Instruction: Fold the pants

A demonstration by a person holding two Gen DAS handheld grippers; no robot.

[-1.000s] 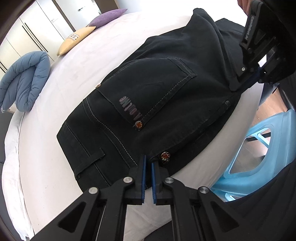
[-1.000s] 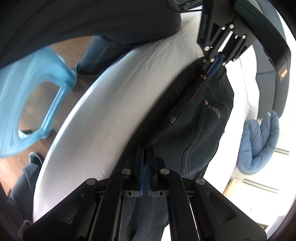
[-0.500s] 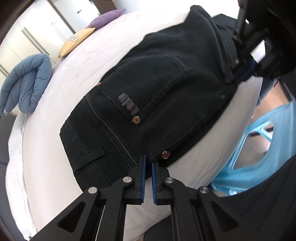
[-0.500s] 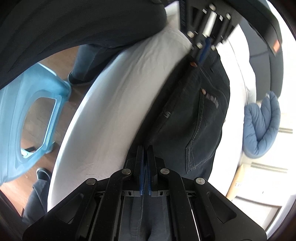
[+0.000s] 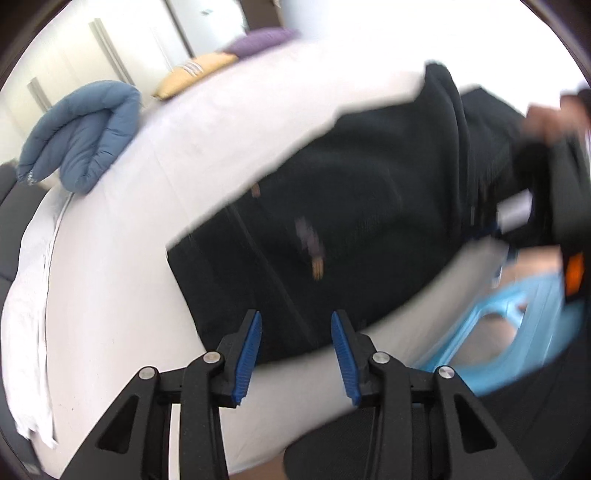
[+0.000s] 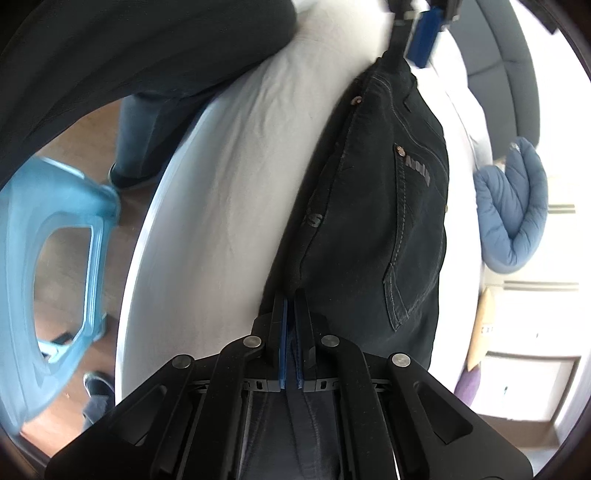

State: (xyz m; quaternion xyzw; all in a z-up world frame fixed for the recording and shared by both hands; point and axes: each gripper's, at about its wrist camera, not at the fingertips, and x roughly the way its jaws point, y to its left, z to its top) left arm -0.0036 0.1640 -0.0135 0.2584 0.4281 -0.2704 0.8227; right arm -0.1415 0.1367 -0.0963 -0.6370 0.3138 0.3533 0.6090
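Note:
Black denim pants (image 5: 351, 206) lie on the white bed, back pocket up, blurred by motion in the left wrist view. My left gripper (image 5: 297, 339) is open and empty, its blue pads just back from the waistband edge. My right gripper (image 6: 293, 317) is shut on the pants (image 6: 373, 206), pinching a fold at the near end. The right gripper shows in the left wrist view at the far right (image 5: 517, 229), blurred. One blue pad of the left gripper (image 6: 424, 26) shows at the top of the right wrist view, off the waistband.
The white bed (image 5: 110, 277) carries a rolled blue duvet (image 5: 81, 136), a yellow pillow (image 5: 192, 74) and a purple pillow (image 5: 262, 38) at its far side. A light blue plastic stool (image 6: 40, 258) stands on the wooden floor beside the bed, next to the person's legs (image 6: 147, 122).
My left gripper has opened and let go of the waistband, then pulled back a little. My right gripper stays shut on the pants.

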